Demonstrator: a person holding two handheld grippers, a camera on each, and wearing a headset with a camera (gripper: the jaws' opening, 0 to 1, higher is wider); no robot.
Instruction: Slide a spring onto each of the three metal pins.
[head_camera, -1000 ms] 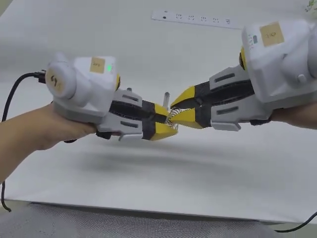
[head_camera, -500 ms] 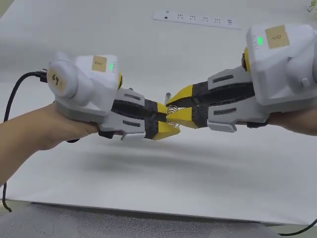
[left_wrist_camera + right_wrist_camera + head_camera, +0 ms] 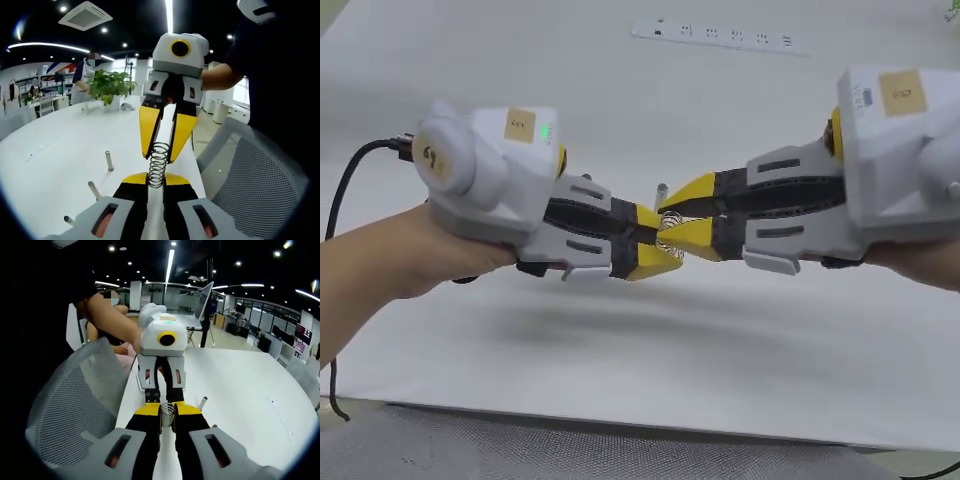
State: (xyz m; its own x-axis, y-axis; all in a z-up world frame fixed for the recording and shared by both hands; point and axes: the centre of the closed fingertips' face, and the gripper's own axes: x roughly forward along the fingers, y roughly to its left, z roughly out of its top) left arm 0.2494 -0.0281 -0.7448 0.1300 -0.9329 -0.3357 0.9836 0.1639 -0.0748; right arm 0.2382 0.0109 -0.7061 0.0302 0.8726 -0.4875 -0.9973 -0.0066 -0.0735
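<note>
- spring [image 3: 158,165]: mid-frame in the left gripper view, held in the air between the two claws, on no pin yet.
- left claw [image 3: 156,178]: narrow, jaws pinching the spring's lower end at the bottom of that view.
- right claw [image 3: 160,157]: comes in from the top of the same frame, jaws in a tight V with the tips against either side of the spring's upper coils. Both look to have a grip. I can't tell how firm either one is.
- pins [image 3: 109,161]: three, upright and bare, in a row at lower left of the left gripper view, off to the side of the spring and not touching it.
- Step in hand, my read: a regrip between claws, so one ends up holding the spring by one end with the bore free.
- To do it well:
  - Release one claw only once the other clearly has the coils.
  - Pinch lightly, since a spring like this will likely squash or ping out sideways.
  - Keep the free end unobstructed, then line the bore up over a pin tip before pushing down.
- Pose: both grippers lie roughly level, nose to nose at the centre of the head view, clear above the white worktop [image 3: 620,330].
- left hand [image 3: 410,255] is at the left edge of the head view and right hand [image 3: 920,250] at the right edge.
</note>
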